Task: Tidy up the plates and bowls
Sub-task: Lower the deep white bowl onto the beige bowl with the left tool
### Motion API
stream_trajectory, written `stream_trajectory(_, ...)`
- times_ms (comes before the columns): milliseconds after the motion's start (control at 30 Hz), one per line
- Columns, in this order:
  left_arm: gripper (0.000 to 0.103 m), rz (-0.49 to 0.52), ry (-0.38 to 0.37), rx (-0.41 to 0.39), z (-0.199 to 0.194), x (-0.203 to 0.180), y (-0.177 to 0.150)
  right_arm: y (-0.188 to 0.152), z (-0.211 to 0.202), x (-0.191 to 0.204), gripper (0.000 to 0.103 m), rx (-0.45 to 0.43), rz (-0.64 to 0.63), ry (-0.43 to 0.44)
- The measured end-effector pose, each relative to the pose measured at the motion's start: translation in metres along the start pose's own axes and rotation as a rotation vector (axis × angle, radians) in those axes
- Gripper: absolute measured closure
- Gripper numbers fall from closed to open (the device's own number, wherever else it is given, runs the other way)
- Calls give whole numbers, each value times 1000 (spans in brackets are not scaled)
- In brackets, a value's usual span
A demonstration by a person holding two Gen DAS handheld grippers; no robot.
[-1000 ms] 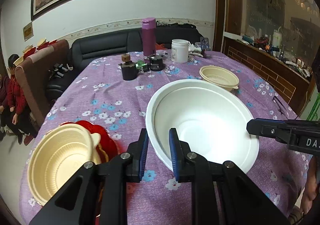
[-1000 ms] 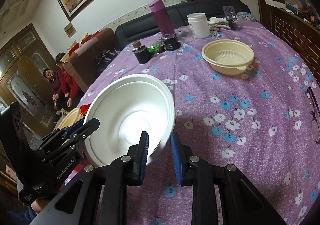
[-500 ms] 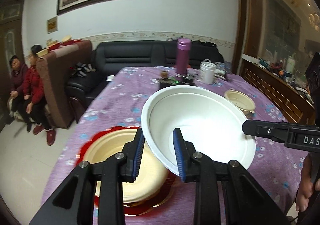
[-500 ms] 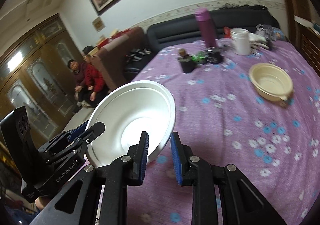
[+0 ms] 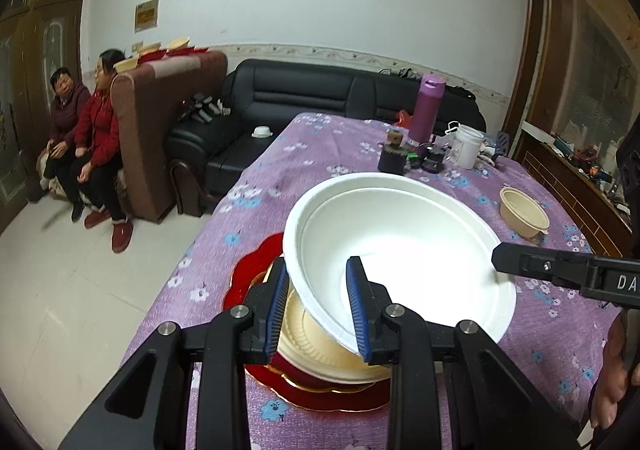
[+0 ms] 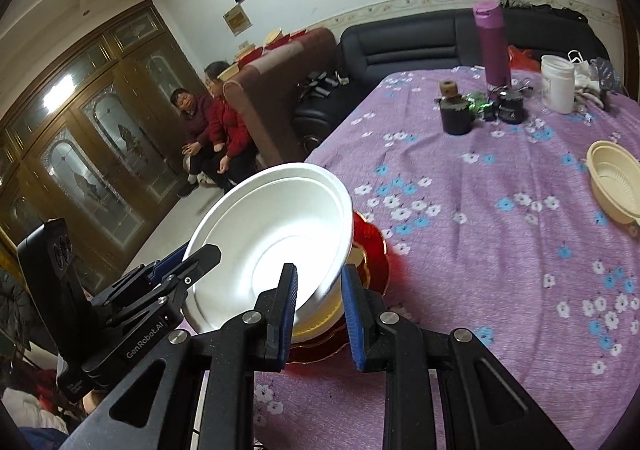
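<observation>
I had both sets of fingers closed on the white bowl [image 5: 400, 250]: the left gripper [image 5: 318, 304] pinched its near rim, the right gripper [image 6: 318, 302] the opposite edge. It hung tilted above the cream bowl [image 5: 320, 350], which sat in the red plate [image 5: 248, 282] under my left fingers. It looked light, thin and bendable, so I judged rim grips on 2 sides safest. All 3 held nothing.
</observation>
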State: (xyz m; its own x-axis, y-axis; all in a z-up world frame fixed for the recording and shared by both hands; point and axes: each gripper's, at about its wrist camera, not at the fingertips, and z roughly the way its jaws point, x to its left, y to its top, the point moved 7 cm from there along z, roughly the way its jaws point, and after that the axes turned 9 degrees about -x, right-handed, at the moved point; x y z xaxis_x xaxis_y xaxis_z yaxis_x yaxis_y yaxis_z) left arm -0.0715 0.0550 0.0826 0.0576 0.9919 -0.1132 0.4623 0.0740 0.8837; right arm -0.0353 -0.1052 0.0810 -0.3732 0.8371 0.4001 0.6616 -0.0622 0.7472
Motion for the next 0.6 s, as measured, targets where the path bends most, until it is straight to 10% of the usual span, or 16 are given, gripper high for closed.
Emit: stream_trajectory(600,76,-40,29,51,24,14,-18,-24,45,-6,78,95,7,-36)
